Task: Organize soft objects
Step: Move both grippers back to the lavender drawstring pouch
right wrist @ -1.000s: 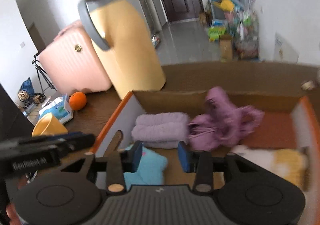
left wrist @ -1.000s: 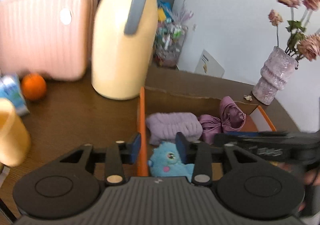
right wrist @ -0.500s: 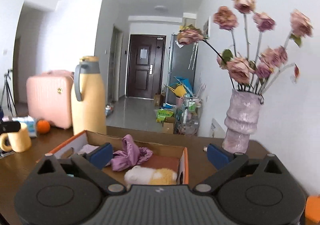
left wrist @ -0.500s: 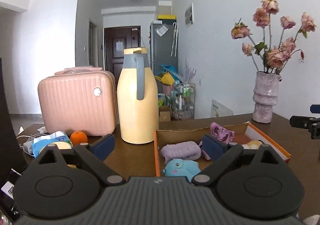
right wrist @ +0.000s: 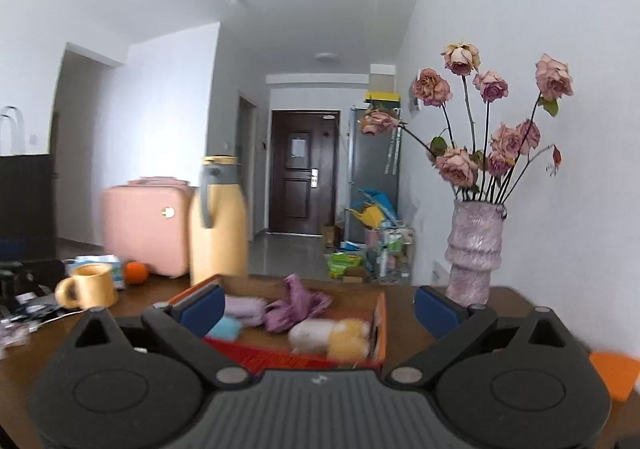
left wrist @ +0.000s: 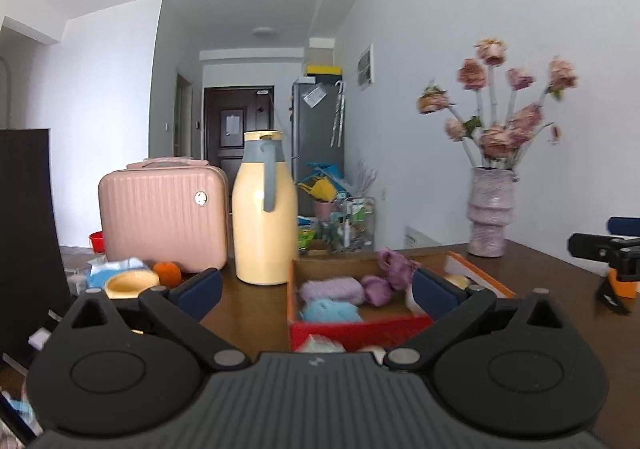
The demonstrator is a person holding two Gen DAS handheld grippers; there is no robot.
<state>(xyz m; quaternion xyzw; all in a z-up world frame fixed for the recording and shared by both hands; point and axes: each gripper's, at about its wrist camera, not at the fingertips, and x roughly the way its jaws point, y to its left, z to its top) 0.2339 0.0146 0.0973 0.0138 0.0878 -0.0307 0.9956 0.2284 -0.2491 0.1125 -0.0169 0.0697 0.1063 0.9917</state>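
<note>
An open cardboard box (left wrist: pixel 360 331) with orange edges and a red front wall stands on the brown table. In it lie a lilac rolled towel (left wrist: pixel 332 289), a blue plush toy (left wrist: pixel 330 310), a crumpled purple cloth (left wrist: pixel 394 267) and a white-and-yellow plush (right wrist: pixel 328 335). My left gripper (left wrist: pixel 316 291) hovers in front of the box, its jaws opening wide with nothing between them. My right gripper (right wrist: pixel 318 305) also hangs before the box (right wrist: pixel 380 329), open and empty; its view shows the towel (right wrist: pixel 244 307) and the purple cloth (right wrist: pixel 296 303).
A tall yellow flask (left wrist: pixel 264 209) and a pink case (left wrist: pixel 162 215) stand behind the box on the left, with an orange (left wrist: pixel 167 272) and a yellow mug (right wrist: pixel 90 285). A vase of dried roses (right wrist: pixel 474 249) stands at the right by the wall.
Both grippers pulled back out of the box and tilted up toward level. Their jaws went from narrow to wide apart. The box now sits farther off.
</note>
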